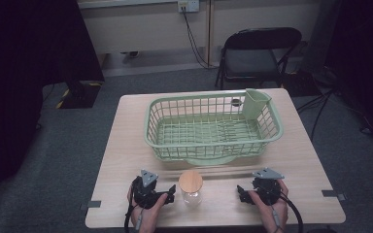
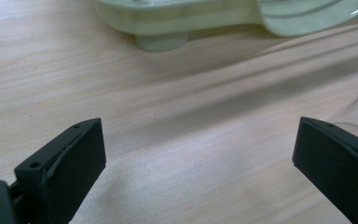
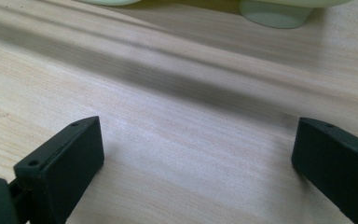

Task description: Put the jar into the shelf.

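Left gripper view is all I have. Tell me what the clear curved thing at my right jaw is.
Observer: A glass jar with a wooden lid, standing upright on the table between the two grippers.
Operator: Report the other gripper.
Observer: The right gripper has its jaws wide open with nothing between them.
Operator: Describe that green thing ahead.
Observer: It is a green basket with a small cup-like holder at its far right corner.
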### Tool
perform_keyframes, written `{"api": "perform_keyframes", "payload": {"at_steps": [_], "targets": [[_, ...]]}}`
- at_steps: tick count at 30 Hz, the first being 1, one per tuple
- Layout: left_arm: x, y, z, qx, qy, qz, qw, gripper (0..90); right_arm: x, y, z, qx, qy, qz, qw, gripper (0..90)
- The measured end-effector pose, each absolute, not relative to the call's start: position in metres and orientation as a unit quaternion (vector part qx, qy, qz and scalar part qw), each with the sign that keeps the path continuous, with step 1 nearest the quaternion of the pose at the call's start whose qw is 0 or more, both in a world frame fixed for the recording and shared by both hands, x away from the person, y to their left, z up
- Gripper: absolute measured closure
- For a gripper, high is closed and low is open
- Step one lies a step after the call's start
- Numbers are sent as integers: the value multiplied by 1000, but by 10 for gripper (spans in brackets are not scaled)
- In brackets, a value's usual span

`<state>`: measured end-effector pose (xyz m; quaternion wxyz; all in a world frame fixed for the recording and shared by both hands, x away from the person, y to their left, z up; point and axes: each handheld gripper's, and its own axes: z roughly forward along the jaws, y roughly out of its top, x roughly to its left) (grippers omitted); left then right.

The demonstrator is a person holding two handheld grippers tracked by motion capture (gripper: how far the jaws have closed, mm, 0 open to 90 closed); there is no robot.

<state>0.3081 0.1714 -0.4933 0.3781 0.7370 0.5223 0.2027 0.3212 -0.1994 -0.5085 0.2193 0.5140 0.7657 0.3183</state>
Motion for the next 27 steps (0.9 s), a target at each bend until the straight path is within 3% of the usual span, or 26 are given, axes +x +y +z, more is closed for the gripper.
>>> {"api": "perform_keyframes", "payload": {"at_steps": [27], "targets": [[290,173,-455,726,495,217,426,53,321,-199,-508,514,766,318,219,12]]}}
